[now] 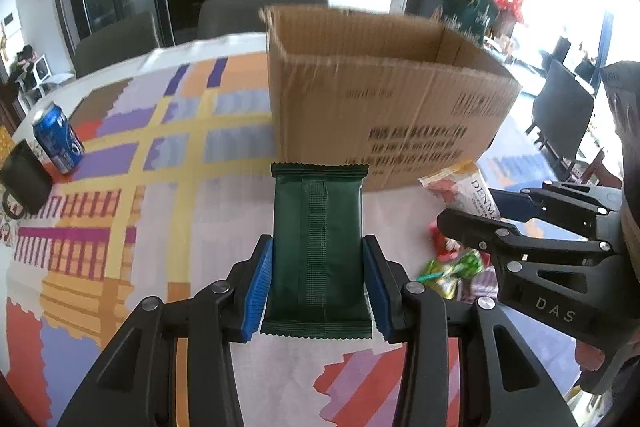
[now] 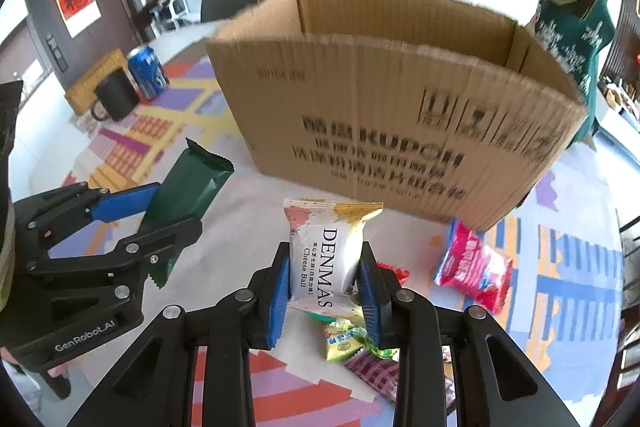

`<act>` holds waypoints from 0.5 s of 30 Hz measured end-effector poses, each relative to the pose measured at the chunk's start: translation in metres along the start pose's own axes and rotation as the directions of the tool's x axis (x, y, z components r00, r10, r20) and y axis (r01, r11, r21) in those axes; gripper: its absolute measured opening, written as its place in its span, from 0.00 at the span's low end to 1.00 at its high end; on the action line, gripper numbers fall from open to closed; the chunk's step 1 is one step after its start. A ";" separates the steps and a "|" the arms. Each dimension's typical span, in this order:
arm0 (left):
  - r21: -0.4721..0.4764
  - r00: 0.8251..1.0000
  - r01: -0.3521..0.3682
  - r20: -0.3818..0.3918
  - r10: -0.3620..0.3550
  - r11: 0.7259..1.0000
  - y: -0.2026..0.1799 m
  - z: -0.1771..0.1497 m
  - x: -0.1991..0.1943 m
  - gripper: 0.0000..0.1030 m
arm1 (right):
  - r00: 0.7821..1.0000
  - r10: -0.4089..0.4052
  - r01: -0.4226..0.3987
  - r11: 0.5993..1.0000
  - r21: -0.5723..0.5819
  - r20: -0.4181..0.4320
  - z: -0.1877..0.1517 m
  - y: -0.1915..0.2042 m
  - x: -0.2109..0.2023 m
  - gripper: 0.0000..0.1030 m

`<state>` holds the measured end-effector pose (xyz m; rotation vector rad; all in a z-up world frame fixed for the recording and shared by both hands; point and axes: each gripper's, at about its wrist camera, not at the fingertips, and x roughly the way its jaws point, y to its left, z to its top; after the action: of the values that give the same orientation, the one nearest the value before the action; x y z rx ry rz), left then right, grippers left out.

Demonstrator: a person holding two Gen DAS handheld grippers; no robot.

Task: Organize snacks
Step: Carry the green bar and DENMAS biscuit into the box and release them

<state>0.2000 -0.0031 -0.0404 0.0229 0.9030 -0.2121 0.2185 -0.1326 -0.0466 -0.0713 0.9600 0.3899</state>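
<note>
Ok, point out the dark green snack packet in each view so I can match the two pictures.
Left wrist view: the dark green snack packet stands at centre bottom, clamped in the left tool.
Right wrist view: the same packet is at middle left, sticking up at a slant from the left tool.
Shared landmark: the cardboard box lies behind it in both.
</note>
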 end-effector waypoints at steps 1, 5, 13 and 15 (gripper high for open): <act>0.001 1.000 0.001 0.011 -0.001 1.000 0.000 0.003 -0.003 0.42 | 1.000 0.000 0.000 1.000 0.001 0.015 0.001 0.000 -0.005 0.31; 0.012 0.998 0.003 0.065 -0.004 1.000 -0.004 0.015 -0.019 0.42 | 0.998 0.002 -0.002 1.000 0.005 0.070 0.008 0.000 -0.026 0.31; 0.045 0.987 -0.015 0.162 0.007 0.999 -0.014 0.042 -0.045 0.42 | 0.985 -0.025 0.023 1.000 0.011 0.172 0.025 -0.007 -0.060 0.32; 0.059 0.982 -0.024 0.187 0.013 0.998 -0.017 0.051 -0.050 0.42 | 0.981 -0.029 0.027 1.000 0.014 0.193 0.030 -0.009 -0.067 0.32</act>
<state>0.2063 -0.0167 0.0309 0.0671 0.7092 -0.2208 0.2110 -0.1537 0.0237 -0.0360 0.7680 0.3582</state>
